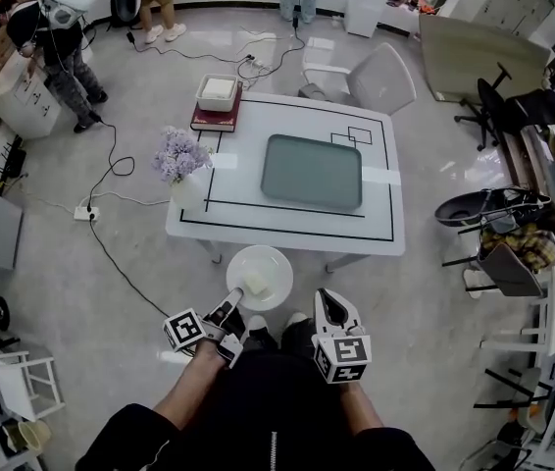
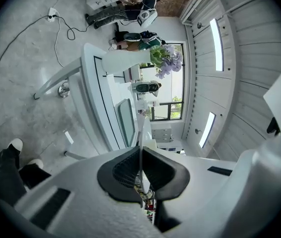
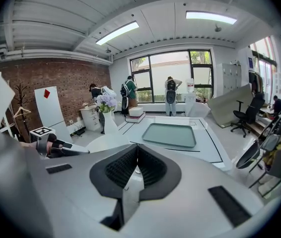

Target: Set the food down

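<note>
Head view: left gripper (image 1: pixel 228 310) is clamped on the rim of the plate (image 1: pixel 274 262) carrying the food (image 1: pixel 255 284), held in the air just short of the counter (image 1: pixel 377 230). Right gripper (image 1: pixel 328 304) is closed and empty. Set-down not yet done; the plate must reach the counter first.

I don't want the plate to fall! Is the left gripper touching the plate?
Touching. The left gripper view shows the left gripper with its jaws shut on the thin rim of the white plate, with no gap on either side.
</note>
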Available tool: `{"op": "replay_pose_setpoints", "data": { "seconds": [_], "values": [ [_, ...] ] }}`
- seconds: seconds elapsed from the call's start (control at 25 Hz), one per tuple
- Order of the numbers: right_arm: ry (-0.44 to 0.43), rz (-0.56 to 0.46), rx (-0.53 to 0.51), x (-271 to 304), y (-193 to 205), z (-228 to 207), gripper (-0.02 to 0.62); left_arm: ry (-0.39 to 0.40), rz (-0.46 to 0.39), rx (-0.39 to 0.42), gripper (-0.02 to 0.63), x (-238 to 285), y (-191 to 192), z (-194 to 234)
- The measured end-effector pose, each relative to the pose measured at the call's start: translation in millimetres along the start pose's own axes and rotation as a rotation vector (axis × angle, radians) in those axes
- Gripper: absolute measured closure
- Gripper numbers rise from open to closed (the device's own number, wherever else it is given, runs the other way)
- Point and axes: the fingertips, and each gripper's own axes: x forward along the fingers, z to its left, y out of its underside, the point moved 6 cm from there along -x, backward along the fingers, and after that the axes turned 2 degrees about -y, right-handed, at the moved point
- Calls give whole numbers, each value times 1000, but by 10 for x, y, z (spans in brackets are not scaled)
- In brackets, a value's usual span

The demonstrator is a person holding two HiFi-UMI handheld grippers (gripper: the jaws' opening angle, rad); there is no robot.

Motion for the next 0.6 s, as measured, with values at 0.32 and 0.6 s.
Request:
{"op": "replay_pose_setpoints", "data": {
  "seconds": [0.32,0.6],
  "values": [
    [39,-10,18,14,-22,-107,586,16,7,-20,595,113,-23,49],
    [12,2,42,163,-3,-183,586,9,-23,-17,595,171,-72,49]
  ]
}}
